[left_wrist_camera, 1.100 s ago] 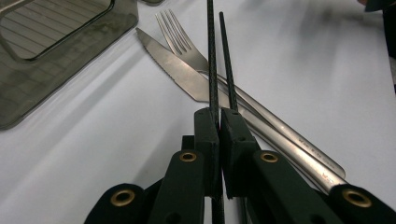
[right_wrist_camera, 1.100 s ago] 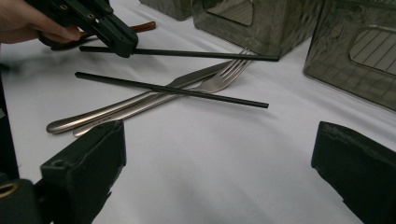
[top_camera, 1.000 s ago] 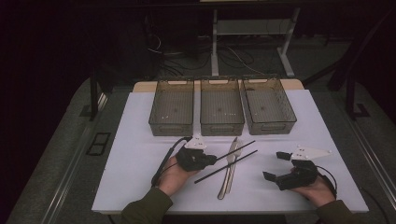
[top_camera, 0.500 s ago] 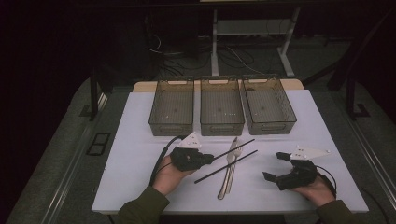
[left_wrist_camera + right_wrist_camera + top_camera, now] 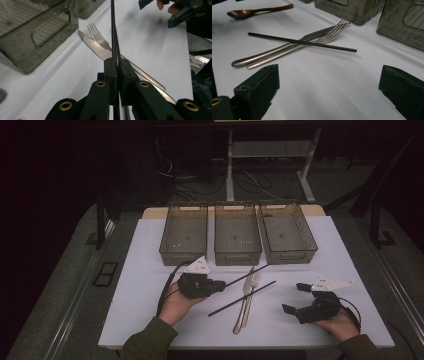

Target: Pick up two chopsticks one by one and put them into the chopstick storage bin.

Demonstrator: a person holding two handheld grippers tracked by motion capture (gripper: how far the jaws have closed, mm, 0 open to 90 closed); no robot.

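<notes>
My left gripper (image 5: 220,284) is shut on one end of a black chopstick (image 5: 247,275), which points up and right toward the middle bin (image 5: 237,251); in the left gripper view the chopstick (image 5: 113,30) runs straight out from between the closed jaws. A second black chopstick (image 5: 260,290) lies slantwise across a steel fork (image 5: 253,284) and knife (image 5: 239,322) at the table's middle. The right gripper (image 5: 295,298) rests open on the white table right of them. Its view shows that chopstick (image 5: 302,42), the fork (image 5: 332,32) and the knife (image 5: 274,51) ahead of its spread fingers (image 5: 259,87).
Three smoky clear bins stand in a row at the back, the left bin (image 5: 184,251) and right bin (image 5: 292,251) flanking the middle one. A brown wooden spoon (image 5: 257,12) lies beyond the cutlery in the right gripper view. The white table surface (image 5: 145,285) ends near my forearms.
My left gripper has drawn slightly left with the chopstick held in it. The right gripper has barely moved.
</notes>
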